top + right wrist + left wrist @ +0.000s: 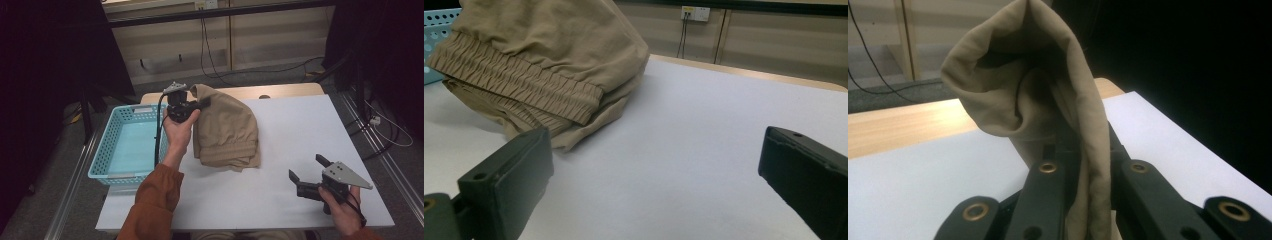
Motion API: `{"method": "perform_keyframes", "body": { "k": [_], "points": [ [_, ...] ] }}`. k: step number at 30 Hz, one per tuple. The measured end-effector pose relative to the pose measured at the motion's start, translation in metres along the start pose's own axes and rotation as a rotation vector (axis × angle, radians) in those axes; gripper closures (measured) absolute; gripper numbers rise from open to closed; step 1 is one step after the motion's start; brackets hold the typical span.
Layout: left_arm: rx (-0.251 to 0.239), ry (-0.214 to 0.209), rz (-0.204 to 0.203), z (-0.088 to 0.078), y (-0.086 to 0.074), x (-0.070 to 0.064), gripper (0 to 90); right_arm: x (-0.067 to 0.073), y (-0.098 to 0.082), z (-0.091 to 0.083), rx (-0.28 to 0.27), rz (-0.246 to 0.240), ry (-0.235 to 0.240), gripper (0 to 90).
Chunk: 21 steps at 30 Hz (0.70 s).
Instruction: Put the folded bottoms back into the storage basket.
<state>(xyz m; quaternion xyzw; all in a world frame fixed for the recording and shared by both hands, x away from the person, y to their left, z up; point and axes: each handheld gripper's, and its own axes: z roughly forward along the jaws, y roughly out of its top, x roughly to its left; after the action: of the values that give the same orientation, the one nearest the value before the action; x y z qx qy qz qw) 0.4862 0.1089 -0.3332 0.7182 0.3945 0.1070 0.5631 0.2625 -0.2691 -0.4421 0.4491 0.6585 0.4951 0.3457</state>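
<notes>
The right gripper (310, 176) rests with jaws spread, well apart from the trousers (227, 132). The left gripper (200, 105) clamps their far end; they run lengthwise away from the person, just right of the basket (107, 155).

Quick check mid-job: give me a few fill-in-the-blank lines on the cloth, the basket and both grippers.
1. The left gripper is shut on the tan ____.
2. The right gripper has its jaws ____.
3. The blue basket holds ____.
4. The cloth's lower part lies on the white ____.

Missing words: cloth; open; nothing; table
</notes>
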Motion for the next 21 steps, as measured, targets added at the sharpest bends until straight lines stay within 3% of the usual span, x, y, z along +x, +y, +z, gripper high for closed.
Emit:
{"method": "perform_keyframes", "body": {
  "k": [5,21],
  "points": [
    [-0.012,-0.012,0.026,-0.007,0.007,-0.008,85.0,0.0,0.0,0.0,-0.005,-0.001,0.002,1.3],
    [-0.059,-0.007,0.038,-0.031,0.027,-0.014,85.2,0.0,0.001,0.0,-0.013,-0.002,-0.001,1.3]
  ]
}}
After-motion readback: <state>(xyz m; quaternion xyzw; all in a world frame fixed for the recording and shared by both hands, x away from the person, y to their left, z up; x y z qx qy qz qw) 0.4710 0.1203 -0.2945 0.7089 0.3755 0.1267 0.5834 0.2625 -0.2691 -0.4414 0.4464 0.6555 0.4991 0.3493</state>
